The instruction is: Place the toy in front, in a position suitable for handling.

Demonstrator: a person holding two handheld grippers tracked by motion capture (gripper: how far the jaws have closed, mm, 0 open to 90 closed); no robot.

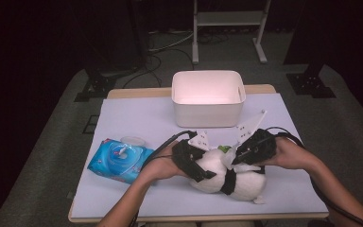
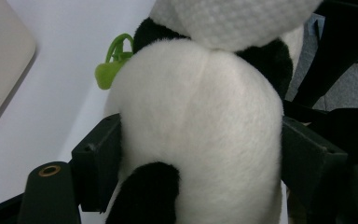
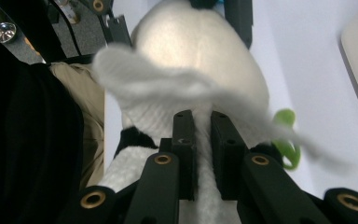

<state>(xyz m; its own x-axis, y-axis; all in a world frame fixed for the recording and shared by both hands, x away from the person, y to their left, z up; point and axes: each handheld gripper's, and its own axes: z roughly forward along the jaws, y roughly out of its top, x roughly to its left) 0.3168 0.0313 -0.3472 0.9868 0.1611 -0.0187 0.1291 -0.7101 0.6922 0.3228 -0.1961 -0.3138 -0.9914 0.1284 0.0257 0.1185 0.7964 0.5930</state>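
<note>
The work looks to be in its middle stretch: the stuffed panda (image 1: 227,178) lies on the lavender desk (image 1: 137,113) near the person's edge, and a white wipe (image 3: 168,88) is being worked over its fur, so the cleaning is under way while the rest of the body is probably yet to be covered. The left gripper (image 1: 194,163) holds the toy in place, its fingers (image 2: 98,163) spread wide and pressed against both flanks of the round white body. The right gripper (image 1: 246,153) has its fingers (image 3: 184,154) drawn almost together on a fold of the wipe, which drapes over the panda's back. The toy is plush, white with black limbs and a black band, and carries a small green piece (image 2: 109,67) by its head. Behind it stands a white bin (image 1: 208,97), and to the left lies a blue wipes pack (image 1: 120,160), lid open, from which the cloth was presumably drawn.
</note>
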